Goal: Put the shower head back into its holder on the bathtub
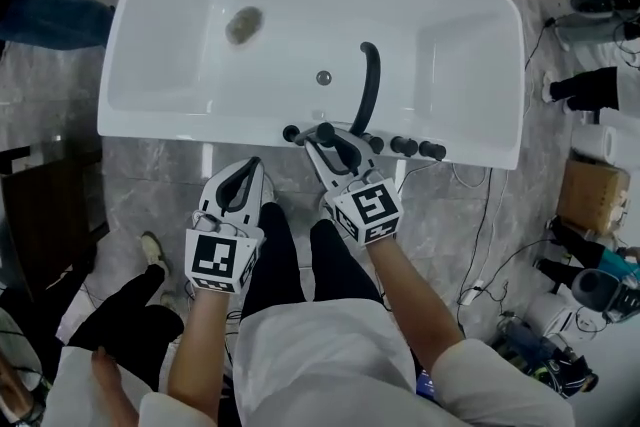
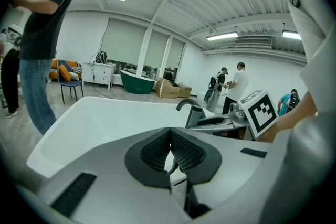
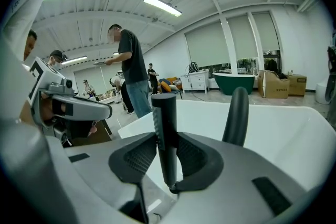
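Note:
A black stick-shaped shower head (image 3: 165,123) stands upright between the pads of my right gripper (image 3: 167,149), which is shut on it. In the head view that gripper (image 1: 335,147) holds the shower head (image 1: 325,130) over the near rim of the white bathtub (image 1: 150,120), just left of the curved black spout (image 1: 368,85). My left gripper (image 1: 245,173) hangs lower, in front of the tub's near wall. Its pads (image 2: 184,149) are pressed together with nothing between them. I cannot make out the holder on the rim.
Several black knobs (image 1: 405,146) line the rim right of the spout. A dark drain (image 1: 245,25) lies in the tub floor. Cables, boxes and gear (image 1: 590,195) crowd the floor at right. One person stands at bottom left (image 1: 120,325), another at top left (image 1: 50,5).

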`<move>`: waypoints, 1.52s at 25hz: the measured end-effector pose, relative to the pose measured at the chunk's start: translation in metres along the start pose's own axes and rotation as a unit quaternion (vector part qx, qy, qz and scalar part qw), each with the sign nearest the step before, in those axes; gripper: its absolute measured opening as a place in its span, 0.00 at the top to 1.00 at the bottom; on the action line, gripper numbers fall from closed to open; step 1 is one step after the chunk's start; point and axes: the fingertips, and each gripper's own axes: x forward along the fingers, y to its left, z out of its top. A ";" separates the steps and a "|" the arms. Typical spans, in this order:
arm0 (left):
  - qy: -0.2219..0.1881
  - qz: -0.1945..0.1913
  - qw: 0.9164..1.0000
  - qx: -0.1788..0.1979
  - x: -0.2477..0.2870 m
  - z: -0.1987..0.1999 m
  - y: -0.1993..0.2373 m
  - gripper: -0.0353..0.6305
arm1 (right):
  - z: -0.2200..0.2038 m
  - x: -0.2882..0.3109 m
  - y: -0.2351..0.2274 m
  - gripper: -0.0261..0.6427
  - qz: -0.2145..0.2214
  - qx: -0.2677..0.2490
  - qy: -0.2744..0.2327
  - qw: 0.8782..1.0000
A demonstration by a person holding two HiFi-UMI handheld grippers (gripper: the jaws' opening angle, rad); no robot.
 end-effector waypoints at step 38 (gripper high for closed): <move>0.020 -0.003 0.999 -0.028 0.016 -0.039 0.026 0.93 | -0.090 0.064 -0.008 0.77 -0.061 -0.010 0.054 0.997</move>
